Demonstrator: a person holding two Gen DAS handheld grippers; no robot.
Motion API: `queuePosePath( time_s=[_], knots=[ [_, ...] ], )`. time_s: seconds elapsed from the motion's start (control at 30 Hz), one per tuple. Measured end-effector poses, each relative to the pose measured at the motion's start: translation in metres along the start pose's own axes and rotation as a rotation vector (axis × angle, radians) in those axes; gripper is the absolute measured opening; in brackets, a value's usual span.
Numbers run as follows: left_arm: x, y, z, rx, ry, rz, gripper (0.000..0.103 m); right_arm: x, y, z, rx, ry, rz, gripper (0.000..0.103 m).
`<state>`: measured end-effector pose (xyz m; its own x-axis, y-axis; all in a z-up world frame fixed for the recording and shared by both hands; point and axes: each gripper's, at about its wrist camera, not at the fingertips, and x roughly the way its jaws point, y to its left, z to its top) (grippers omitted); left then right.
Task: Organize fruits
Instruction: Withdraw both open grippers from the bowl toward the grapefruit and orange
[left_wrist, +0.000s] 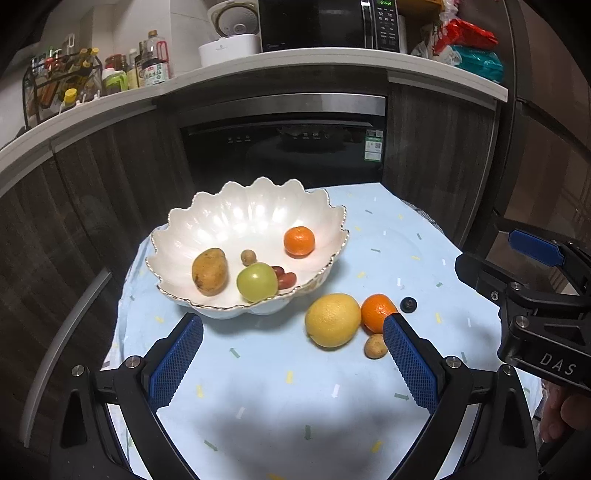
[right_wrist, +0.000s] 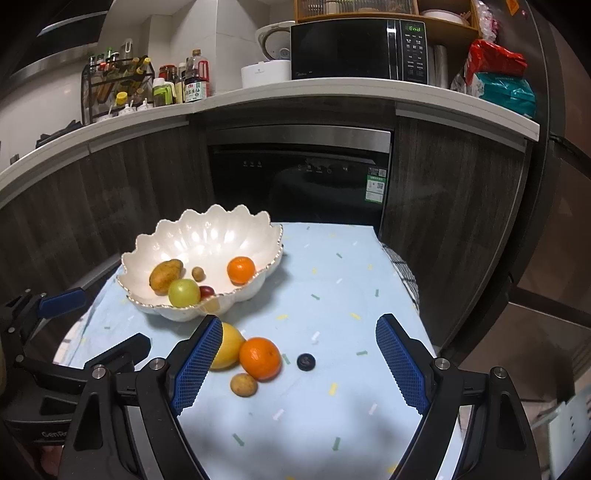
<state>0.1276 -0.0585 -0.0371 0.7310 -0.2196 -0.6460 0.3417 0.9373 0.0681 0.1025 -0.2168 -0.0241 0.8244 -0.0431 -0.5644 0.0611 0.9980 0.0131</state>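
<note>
Right gripper jaws wide, empty, orange on cloth between them

Glossy pearly ceramic bowl (gilt rim); matt cloth; waffle-textured rubbery fingers.

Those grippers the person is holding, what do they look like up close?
Each is a black frame with silver bolts that forks into two fingers faced with blue, grid-textured pads. The left gripper and right gripper look alike. White letters, DAS, mark the right one's black body. No cables or sleeves show.
</note>
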Motion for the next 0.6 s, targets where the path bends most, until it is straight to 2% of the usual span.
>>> queuePosePath(
  time_s=[0.37, 0.6],
  knots=[
    [0.015, -0.013, -0.010, 0.043, 0.019, -0.029, 0.099, 0.012, -0.009, -0.012, 0.004, 0.032, 0.006, 0.086],
    [0.029, -0.013, -0.017, 0.055, 0.048, -0.046, 0.092, 0.025, -0.005, -0.018, -0.015, 0.060, 0.030, 0.086]
  ],
)
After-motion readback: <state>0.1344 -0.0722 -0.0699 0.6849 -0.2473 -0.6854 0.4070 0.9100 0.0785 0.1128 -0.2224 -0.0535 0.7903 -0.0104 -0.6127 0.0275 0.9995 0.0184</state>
